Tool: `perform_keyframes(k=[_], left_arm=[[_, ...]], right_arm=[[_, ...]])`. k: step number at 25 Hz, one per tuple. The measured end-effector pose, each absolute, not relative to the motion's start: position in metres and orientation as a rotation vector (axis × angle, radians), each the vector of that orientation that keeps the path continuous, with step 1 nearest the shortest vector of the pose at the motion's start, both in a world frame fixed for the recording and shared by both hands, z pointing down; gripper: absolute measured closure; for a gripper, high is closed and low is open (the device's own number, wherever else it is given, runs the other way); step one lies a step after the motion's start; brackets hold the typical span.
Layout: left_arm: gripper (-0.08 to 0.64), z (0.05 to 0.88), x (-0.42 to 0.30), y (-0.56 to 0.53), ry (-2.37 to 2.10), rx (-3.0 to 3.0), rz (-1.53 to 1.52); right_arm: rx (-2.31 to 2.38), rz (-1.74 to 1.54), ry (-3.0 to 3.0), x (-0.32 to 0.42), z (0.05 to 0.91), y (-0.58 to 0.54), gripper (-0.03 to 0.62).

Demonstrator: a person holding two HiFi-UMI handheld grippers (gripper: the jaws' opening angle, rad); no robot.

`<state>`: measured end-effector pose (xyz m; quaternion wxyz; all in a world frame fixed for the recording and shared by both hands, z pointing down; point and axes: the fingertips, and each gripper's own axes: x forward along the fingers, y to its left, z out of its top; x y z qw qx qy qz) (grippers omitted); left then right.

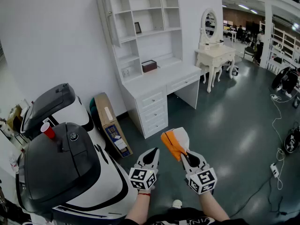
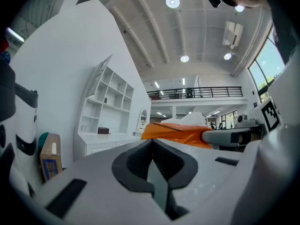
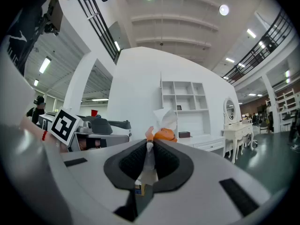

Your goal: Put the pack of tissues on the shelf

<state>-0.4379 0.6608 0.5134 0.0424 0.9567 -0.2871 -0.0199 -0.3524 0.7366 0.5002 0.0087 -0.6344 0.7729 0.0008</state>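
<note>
The tissue pack (image 1: 174, 144), orange and white, is held up in the air in front of the person, pinched at its near end by the right claw (image 1: 183, 154). In the right gripper view the claw (image 3: 149, 146) is closed tight on a thin edge of the pack (image 3: 164, 130), which sticks up past the tips. The left claw (image 1: 153, 154) sits just beside it to the left. Its own view shows the claw (image 2: 152, 146) pressed together with nothing in it, and the pack (image 2: 180, 132) lies across just beyond its tips.

Well ahead, against the white wall, stands a tall white shelf (image 1: 140, 27) above a white bench (image 1: 159, 78) with drawers. A dark box (image 1: 149, 65) rests on the bench. To the right is a white dressing table (image 1: 213, 55) with an oval mirror. A carton (image 1: 110, 123) leans on the wall to the left of the bench. Nearest on the left is a large black and white machine (image 1: 61, 172) with a red cup (image 1: 48, 130) on top. The floor (image 1: 225, 121) is dark and glossy.
</note>
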Motion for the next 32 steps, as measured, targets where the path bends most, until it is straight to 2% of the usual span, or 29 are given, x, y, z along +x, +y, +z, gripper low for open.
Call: perform_keyframes(k=[12, 32], left_arm=[[0.554, 0.505, -0.394, 0.601, -0.928, 2.915, -0.067], [0.554, 0.537, -0.294, 0.509, -0.86, 2.891, 0.056]], right_arm=[[-1.913, 0.014, 2.459, -0.314, 0.492, 0.673, 0.569], [-1.93, -0.112, 2.426, -0.222, 0.519, 0.588, 0.569]])
